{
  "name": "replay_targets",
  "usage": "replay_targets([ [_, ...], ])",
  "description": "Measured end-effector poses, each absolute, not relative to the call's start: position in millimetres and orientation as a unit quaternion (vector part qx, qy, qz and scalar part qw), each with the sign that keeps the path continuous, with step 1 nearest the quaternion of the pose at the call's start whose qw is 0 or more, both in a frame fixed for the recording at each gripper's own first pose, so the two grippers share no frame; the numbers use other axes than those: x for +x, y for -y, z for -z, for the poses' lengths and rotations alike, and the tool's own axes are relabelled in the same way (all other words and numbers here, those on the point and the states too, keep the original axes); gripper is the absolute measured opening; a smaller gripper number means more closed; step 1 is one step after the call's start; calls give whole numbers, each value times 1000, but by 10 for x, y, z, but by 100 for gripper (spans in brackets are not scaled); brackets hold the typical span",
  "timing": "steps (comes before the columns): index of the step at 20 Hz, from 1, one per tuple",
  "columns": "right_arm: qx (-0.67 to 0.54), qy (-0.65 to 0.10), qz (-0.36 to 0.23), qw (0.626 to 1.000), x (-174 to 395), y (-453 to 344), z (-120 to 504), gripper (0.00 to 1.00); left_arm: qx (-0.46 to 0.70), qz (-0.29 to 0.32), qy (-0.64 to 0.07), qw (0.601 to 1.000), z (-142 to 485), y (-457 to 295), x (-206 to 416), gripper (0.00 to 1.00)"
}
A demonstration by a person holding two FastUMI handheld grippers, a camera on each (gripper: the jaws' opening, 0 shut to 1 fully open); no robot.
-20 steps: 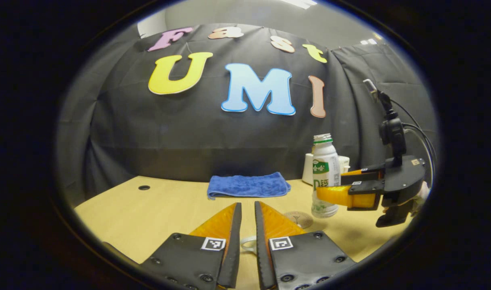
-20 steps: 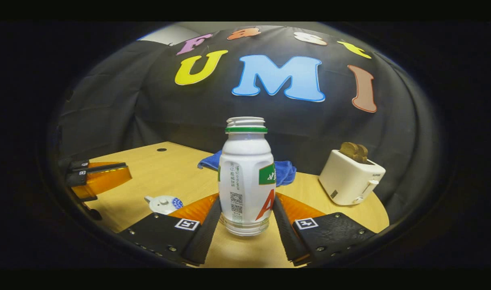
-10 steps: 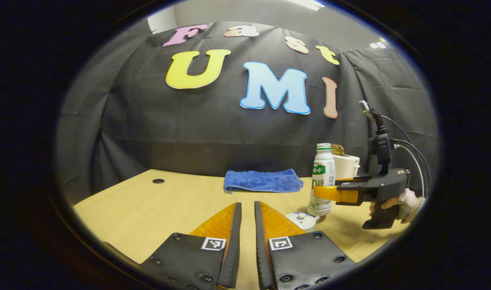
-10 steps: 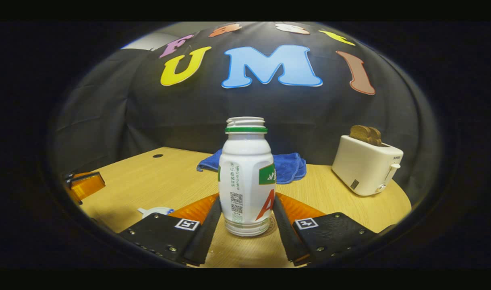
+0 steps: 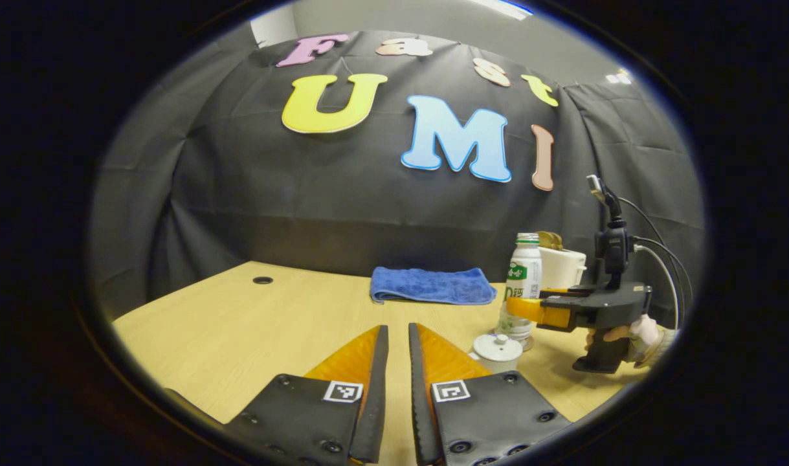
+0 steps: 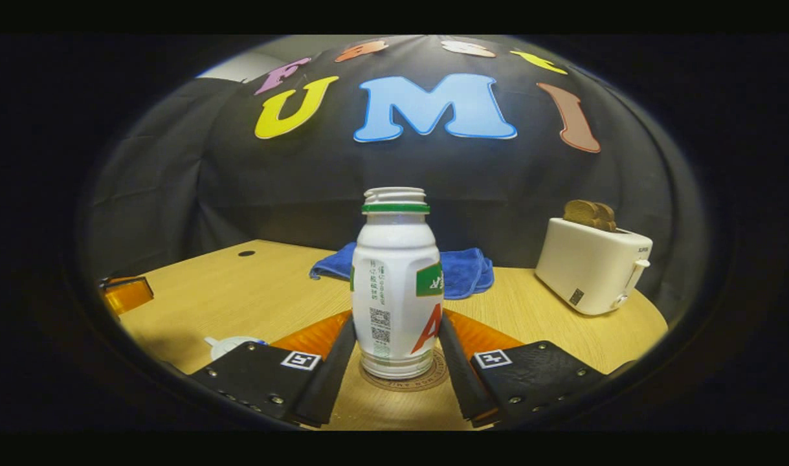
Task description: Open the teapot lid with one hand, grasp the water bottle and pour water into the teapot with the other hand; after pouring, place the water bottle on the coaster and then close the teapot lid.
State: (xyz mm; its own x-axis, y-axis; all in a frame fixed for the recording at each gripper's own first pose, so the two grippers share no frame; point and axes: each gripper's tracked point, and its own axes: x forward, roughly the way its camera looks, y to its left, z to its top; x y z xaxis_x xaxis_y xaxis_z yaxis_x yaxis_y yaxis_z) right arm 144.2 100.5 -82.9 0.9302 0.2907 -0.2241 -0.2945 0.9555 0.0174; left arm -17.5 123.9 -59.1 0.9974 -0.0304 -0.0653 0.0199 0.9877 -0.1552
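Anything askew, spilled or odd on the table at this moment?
Nothing stands out. The water bottle stands upright on the coaster between the right gripper's fingers, the teapot sits lidded, the blue towel lies folded, and no spill shows on the table.

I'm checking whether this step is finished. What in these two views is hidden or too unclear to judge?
- Coaster, right gripper view: mostly covered by the bottle; contact between them is unclear.
- Teapot, left gripper view: its lower body is hidden by the left gripper; in the right gripper view the right gripper covers most of it.
- Water level: hidden by the bottle's white wall.
- Toaster, left gripper view: partly behind the bottle.
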Motion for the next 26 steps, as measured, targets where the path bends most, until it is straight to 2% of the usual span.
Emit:
replay_targets([
  [2,-7,-110,-148,983,1438,-1005,862,71,-79,11,-33,996,584,-1256,-180,29],
  [3,-6,-109,-148,983,1434,-997,871,71,-79,10,-33,996,585,-1261,-187,25],
  [4,-5,-105,-146,984,1432,-996,864,71,-80,10,-33,996,586,-1265,-191,29],
  [5,-5,-104,-146,984,1433,-988,866,71,-81,10,-33,996,586,-1264,-187,25],
  [7,-7,-97,-143,985,1416,-992,871,71,-83,10,-34,996,604,-1263,-207,28],
  [9,-13,-94,-143,985,1409,-1001,866,72,-83,10,-35,996,606,-1255,-197,25],
  [10,-13,-94,-142,985,1406,-996,878,71,-83,11,-34,996,613,-1246,-191,28],
  [14,7,-97,-145,985,1379,-985,879,77,-83,13,-33,996,602,-1224,-184,28],
  [15,11,-97,-146,984,1368,-979,876,87,-83,14,-32,996,595,-1214,-194,28],
  [16,13,-95,-146,985,1352,-967,869,90,-83,15,-31,996,589,-1201,-190,28],
  [17,12,-91,-144,985,1337,-948,831,98,-83,17,-30,996,565,-1178,-188,28],
  [23,13,-53,-128,990,1062,-792,516,98,-78,37,-13,996,347,-876,-197,30],
  [24,17,-45,-126,991,975,-765,429,94,-77,43,-7,996,281,-796,-215,30],
  [26,24,-31,-118,992,796,-704,264,98,-70,53,2,996,154,-648,-259,28],
])
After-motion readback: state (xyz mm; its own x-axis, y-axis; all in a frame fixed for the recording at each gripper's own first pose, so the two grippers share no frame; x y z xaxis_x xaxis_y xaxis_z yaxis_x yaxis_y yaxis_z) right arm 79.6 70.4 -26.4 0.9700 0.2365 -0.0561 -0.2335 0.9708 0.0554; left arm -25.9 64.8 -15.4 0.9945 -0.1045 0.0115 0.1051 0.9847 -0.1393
